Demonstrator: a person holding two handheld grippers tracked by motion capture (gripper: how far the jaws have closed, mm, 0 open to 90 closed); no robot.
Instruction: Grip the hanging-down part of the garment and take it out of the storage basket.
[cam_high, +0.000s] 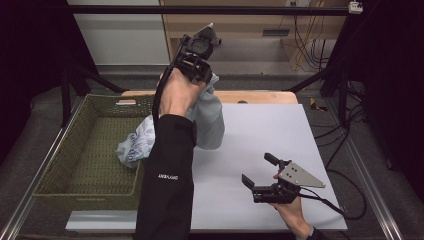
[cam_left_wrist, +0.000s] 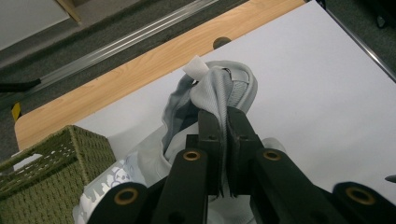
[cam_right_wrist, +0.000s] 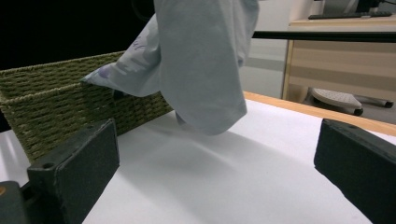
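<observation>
A pale grey garment (cam_high: 209, 117) hangs from my left gripper (cam_high: 210, 79), which is raised high over the table's back left and shut on the cloth near its collar (cam_left_wrist: 219, 88). The garment's printed lower part (cam_high: 136, 144) drapes over the wall of a green woven basket (cam_high: 82, 150). In the right gripper view the hanging cloth (cam_right_wrist: 201, 65) dangles just above the table beside the basket (cam_right_wrist: 56, 107). My right gripper (cam_high: 258, 171) rests low at the front right, open, with nothing between its jaws.
A white mat (cam_high: 270, 145) covers the table, with a wooden strip (cam_high: 260, 96) along the far edge. The basket stands off the table's left side. Cables (cam_high: 345, 135) lie on the floor at the right.
</observation>
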